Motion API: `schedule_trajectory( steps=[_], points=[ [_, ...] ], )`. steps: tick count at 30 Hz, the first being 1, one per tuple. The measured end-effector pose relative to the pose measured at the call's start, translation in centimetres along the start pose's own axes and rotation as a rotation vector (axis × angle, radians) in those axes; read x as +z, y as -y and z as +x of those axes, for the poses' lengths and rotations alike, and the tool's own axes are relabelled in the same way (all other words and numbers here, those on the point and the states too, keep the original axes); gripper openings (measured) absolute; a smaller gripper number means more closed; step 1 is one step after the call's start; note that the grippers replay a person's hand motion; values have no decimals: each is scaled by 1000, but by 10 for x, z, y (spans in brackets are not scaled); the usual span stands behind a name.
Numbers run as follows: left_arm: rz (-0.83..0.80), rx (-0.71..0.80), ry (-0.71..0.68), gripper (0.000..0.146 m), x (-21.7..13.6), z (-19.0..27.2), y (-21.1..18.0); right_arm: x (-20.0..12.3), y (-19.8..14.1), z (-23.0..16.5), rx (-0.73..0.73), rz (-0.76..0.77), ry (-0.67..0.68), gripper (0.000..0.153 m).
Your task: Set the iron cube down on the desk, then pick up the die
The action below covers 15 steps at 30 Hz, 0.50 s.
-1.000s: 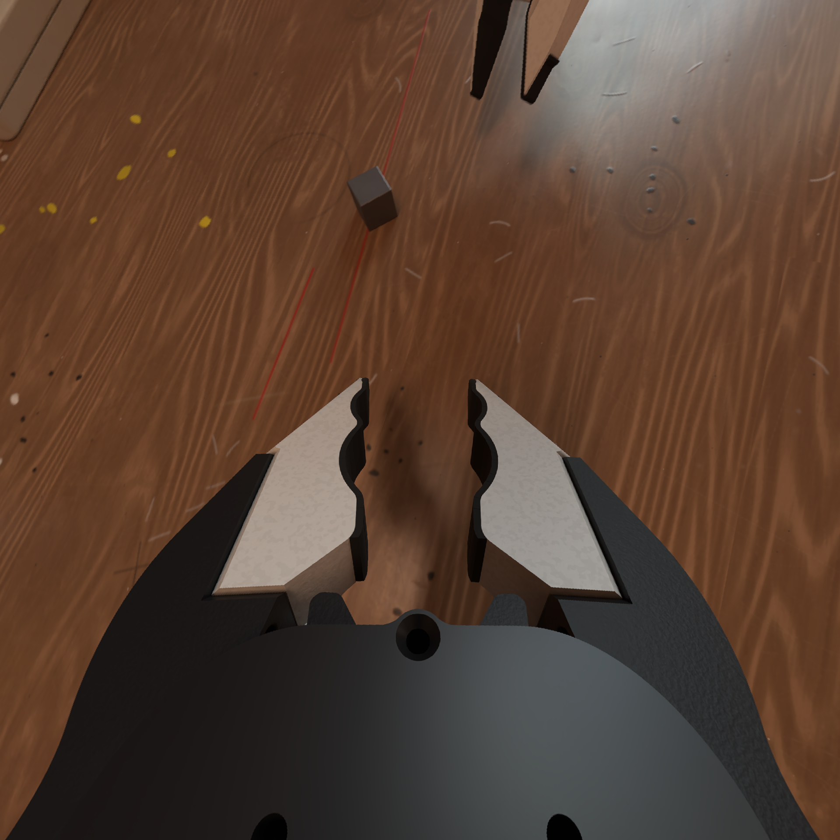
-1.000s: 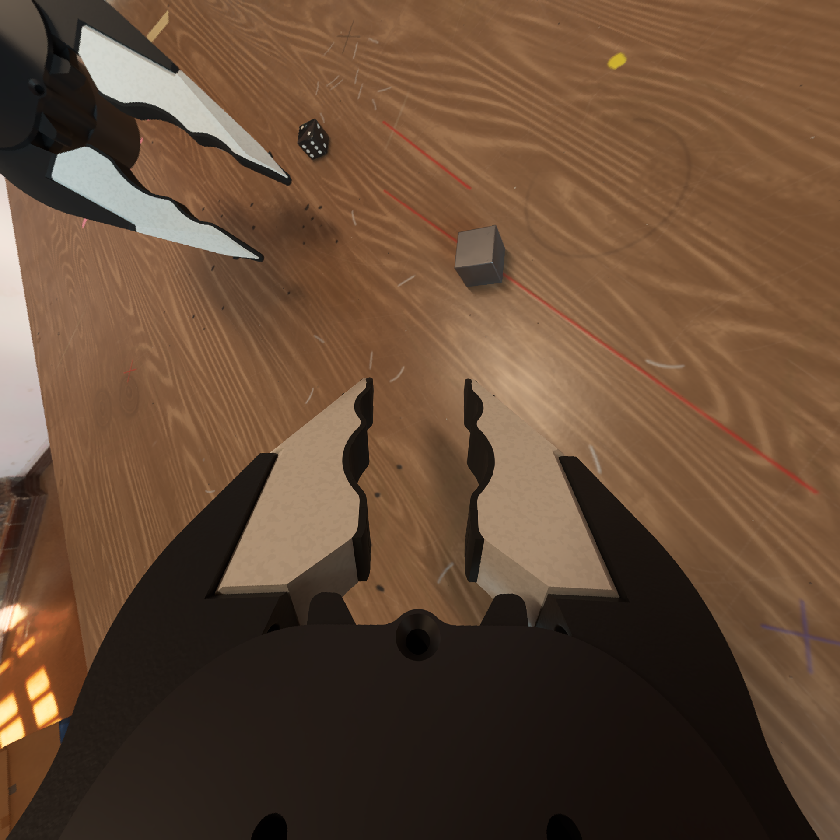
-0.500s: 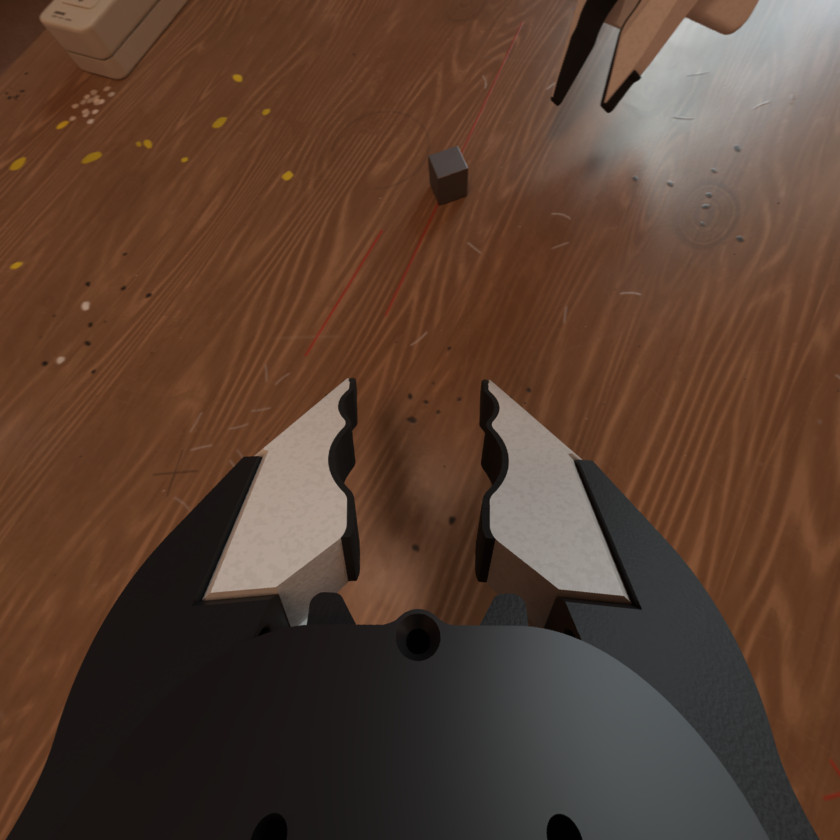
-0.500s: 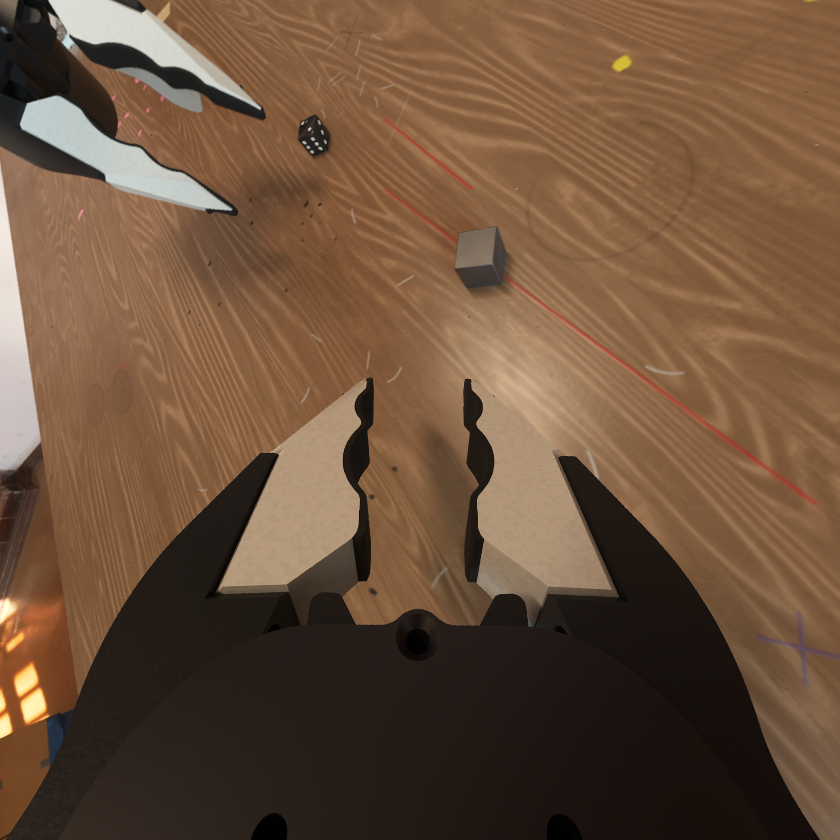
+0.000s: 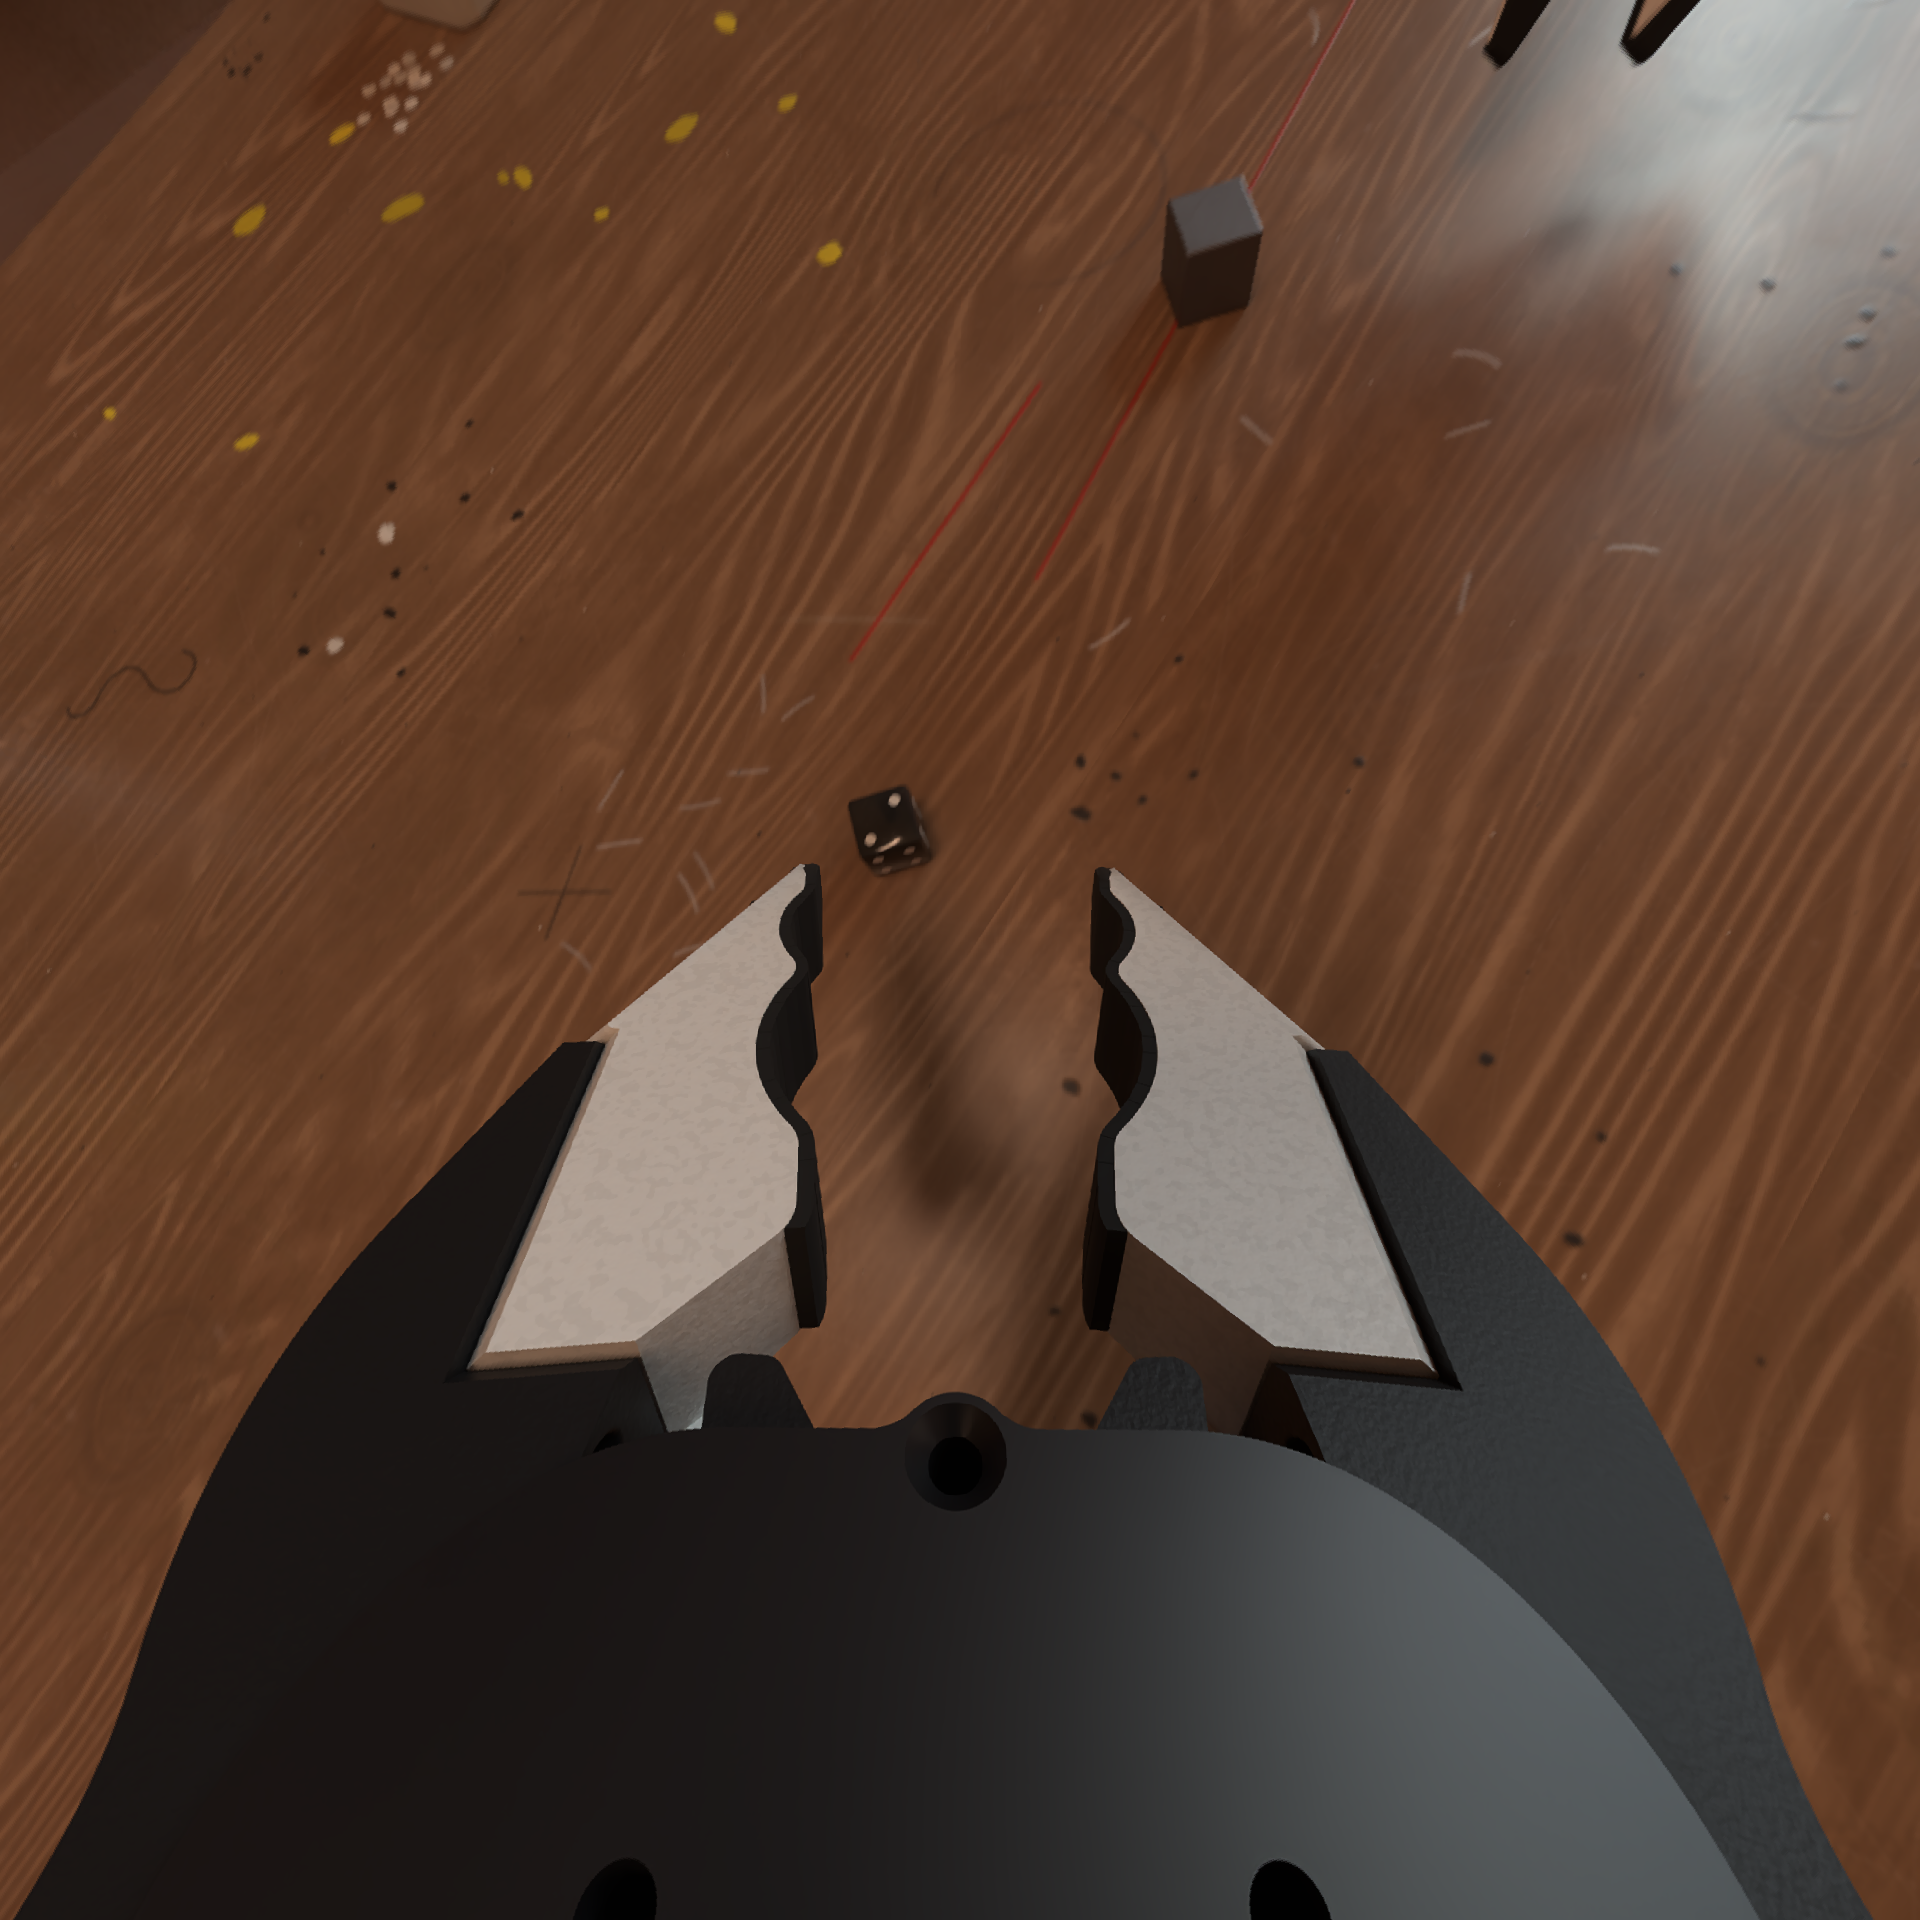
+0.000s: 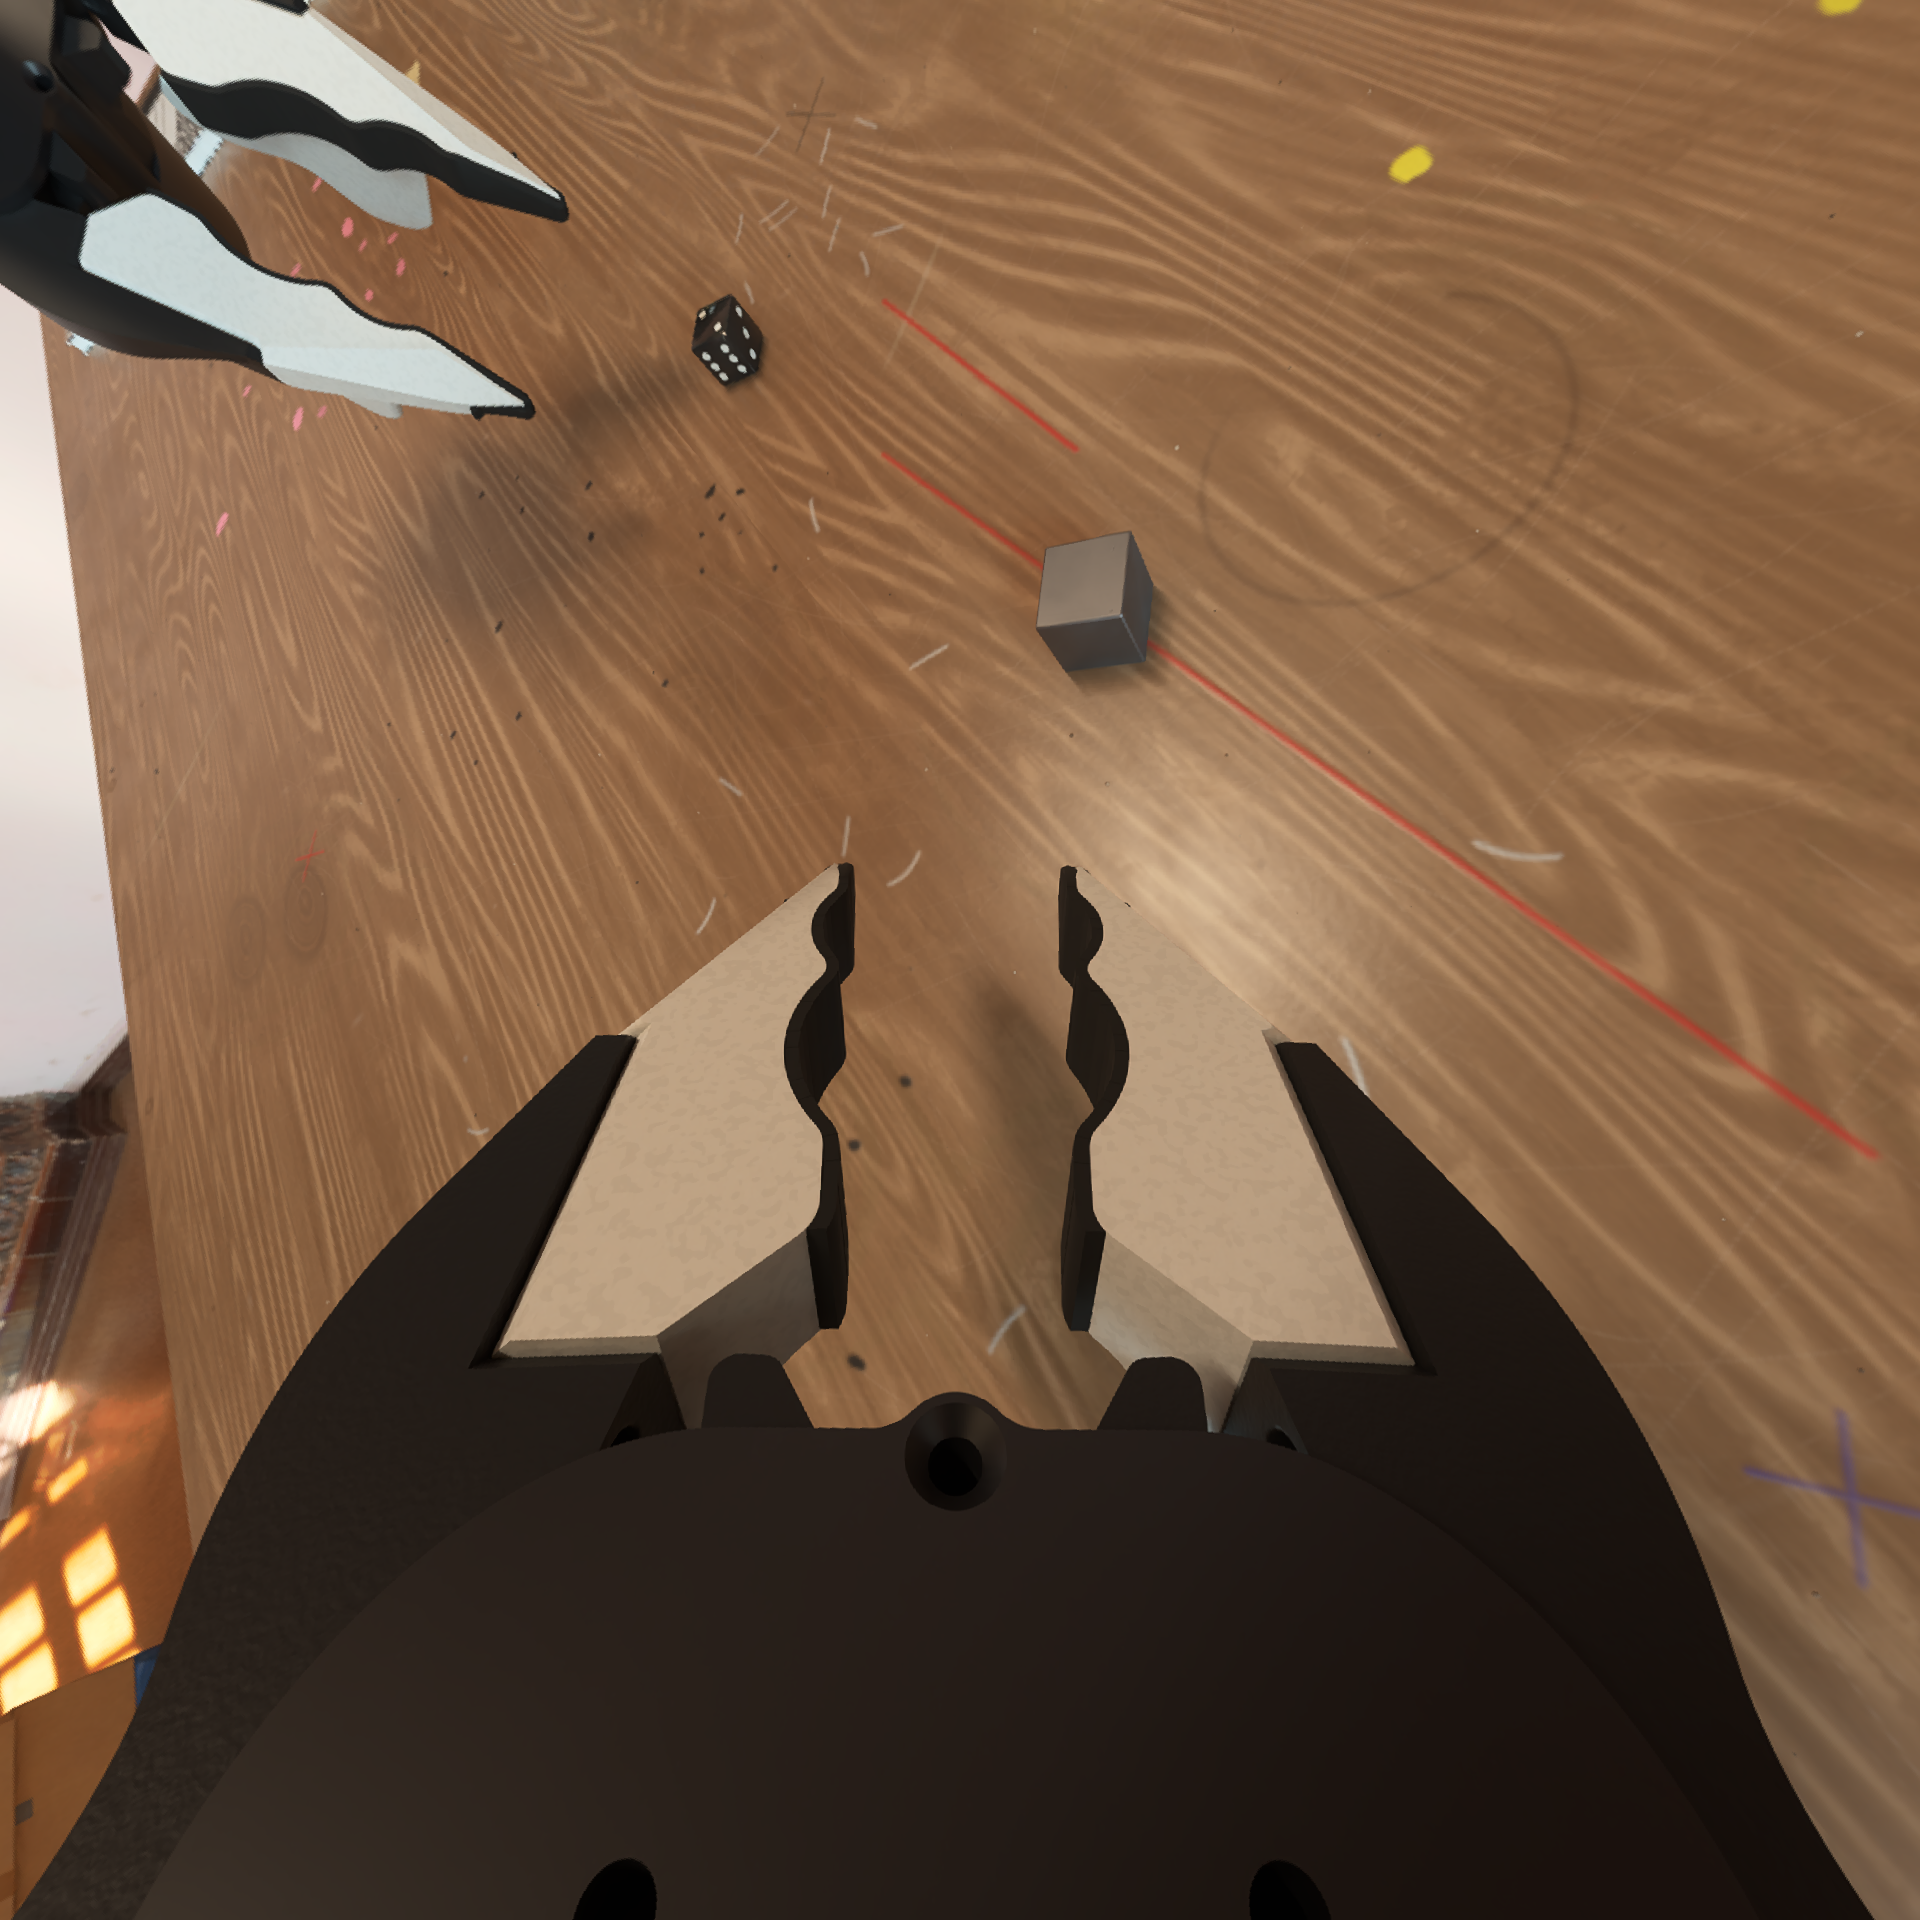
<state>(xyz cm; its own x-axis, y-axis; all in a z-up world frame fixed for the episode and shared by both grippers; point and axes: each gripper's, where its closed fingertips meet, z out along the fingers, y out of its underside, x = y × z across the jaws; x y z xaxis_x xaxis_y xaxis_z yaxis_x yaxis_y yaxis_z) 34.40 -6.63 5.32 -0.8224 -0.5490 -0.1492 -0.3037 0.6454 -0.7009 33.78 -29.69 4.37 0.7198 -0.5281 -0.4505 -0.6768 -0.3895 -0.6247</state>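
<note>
The left gripper, black with pale textured fingers, has its two fingers spread well apart, and nothing is between them. They touch nothing and hang above the brown wooden desk. Just beyond the fingertips, a little nearer to the left one, the small black die with white dots lies on the desk, free of any contact. No object stands between the fingertips and the die. Farther along, the dark grey iron cube stands on the desk on a thin red line, well apart from the die. Yellow paint spots are scattered at the far left.

The right gripper, black with beige fingers, also has its fingers apart with an empty gap, and it holds nothing. Ahead of it and slightly to the right, the iron cube rests on the desk. Beyond the cube, to the left, lies the die. At the far top left the left gripper appears, fingers apart, with its tips pointing toward the die and near it, but not touching.
</note>
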Motion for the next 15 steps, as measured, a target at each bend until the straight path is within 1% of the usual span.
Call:
schedule_trajectory(
  steps=[5,7,9,13,15],
  points=[
    [-74,14,49,52,-5,-10,-19,4,-3,-1,-13,-21,6,39],
    [-79,-1,59,52,-6,-13,-23,5,-3,-3,-13,-20,16,38],
    [-67,-19,48,52,-3,-14,-21,6,-3,-3,-12,-20,18,38],
    [-58,7,66,52,9,-17,-12,6,0,-3,-6,-7,26,38],
    [-92,7,93,52,20,-18,-11,6,1,-3,-7,-5,21,39]
  ],
)
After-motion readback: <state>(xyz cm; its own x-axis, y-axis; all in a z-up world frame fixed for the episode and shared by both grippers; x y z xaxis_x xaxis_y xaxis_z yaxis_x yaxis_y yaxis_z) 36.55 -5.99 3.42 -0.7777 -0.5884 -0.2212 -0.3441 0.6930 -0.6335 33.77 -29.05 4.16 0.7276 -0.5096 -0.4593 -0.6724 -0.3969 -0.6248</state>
